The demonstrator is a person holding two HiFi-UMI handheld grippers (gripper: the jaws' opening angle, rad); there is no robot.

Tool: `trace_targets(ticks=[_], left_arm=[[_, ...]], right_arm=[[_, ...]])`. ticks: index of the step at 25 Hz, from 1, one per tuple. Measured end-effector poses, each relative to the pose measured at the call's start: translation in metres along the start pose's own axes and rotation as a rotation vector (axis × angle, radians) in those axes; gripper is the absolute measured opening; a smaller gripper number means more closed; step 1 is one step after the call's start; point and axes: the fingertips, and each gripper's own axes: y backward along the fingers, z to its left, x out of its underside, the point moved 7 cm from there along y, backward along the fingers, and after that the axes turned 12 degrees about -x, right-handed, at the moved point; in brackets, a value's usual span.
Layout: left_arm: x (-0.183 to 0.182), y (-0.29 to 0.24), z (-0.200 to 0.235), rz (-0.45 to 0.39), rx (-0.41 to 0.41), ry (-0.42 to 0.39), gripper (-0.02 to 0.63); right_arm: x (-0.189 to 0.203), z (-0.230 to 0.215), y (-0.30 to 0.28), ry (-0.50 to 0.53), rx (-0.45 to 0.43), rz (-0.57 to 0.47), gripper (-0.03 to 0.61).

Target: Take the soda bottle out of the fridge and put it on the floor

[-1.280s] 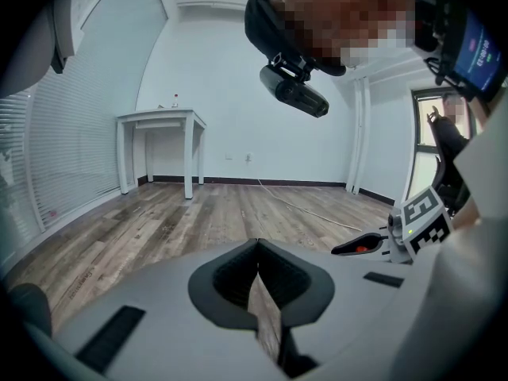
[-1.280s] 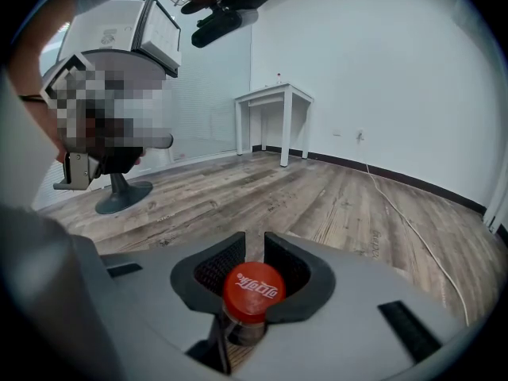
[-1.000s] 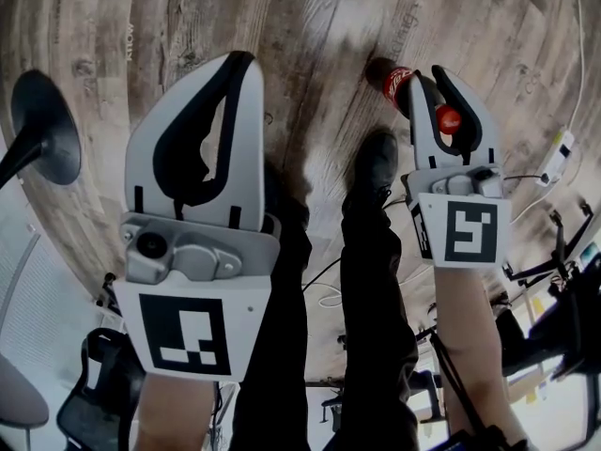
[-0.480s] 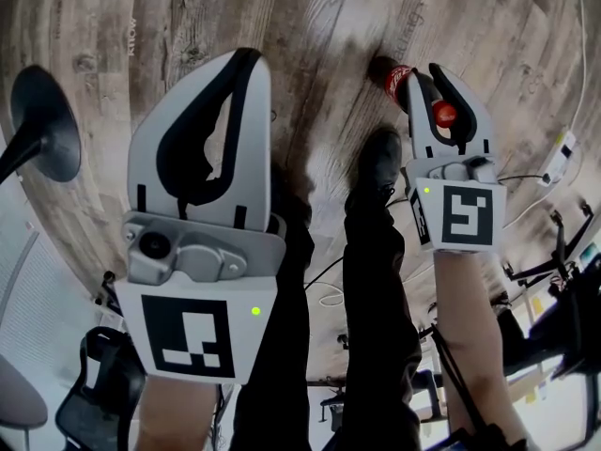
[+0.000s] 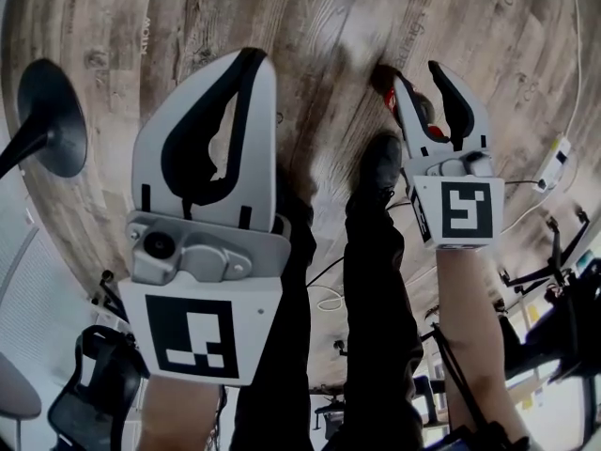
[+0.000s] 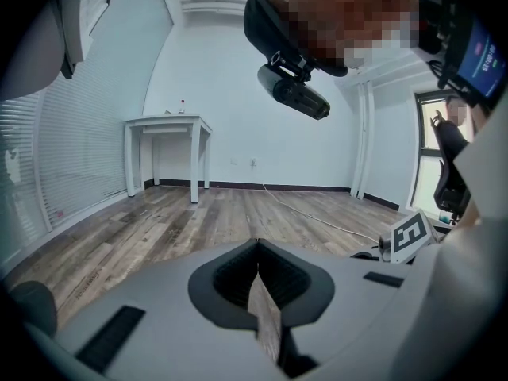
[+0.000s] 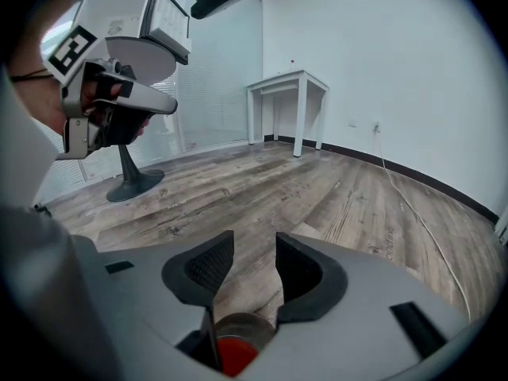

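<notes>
Head view: soda bottle (image 5: 387, 83) is down on the wood floor (image 5: 282, 17), just ahead of my shoe (image 5: 378, 163), its neck and red cap between the jaws of my right gripper (image 5: 420, 73). Those jaws have just been opening; in the right gripper view the pads stand apart with plank showing between them and the cap sitting low at their root, so nothing appears pinched. Left gripper (image 5: 252, 59) is raised clear, jaws closed together on nothing. Risk from here, as I judge it: pulling back crooked could hook a pad on the cap and topple the bottle (tall and narrow, likely to roll). A careless shuffle of my shoe could do likewise.
</notes>
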Motion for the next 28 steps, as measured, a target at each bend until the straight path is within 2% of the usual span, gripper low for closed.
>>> trace_targets(ticks=[9, 13, 16, 22, 25, 28], left_arm=[[-0.032, 0.014, 0.010, -0.044, -0.044, 0.016, 0.012], [-0.054, 0.019, 0.010, -0.079, -0.060, 0.023, 0.012], [-0.078, 0.025, 0.010, -0.114, -0.069, 0.020, 0.012], [-0.157, 0.041, 0.019, -0.202, -0.104, 0.010, 0.012], [-0.212, 0.048, 0.024, -0.255, -0.114, -0.004, 0.012], [-0.272, 0.061, 0.031, -0.317, -0.128, -0.017, 0.012]], right_arm=[[-0.044, 0.007, 0.011, 0.048, -0.013, -0.053, 0.175], [-0.084, 0.003, 0.025, 0.078, 0.017, -0.167, 0.167], [-0.117, 0.001, 0.044, 0.103, 0.027, -0.209, 0.160], [-0.216, 0.003, 0.083, 0.136, 0.057, -0.367, 0.143], [-0.269, 0.004, 0.108, 0.133, 0.048, -0.403, 0.131], [-0.331, 0.007, 0.139, 0.148, 0.053, -0.486, 0.110]])
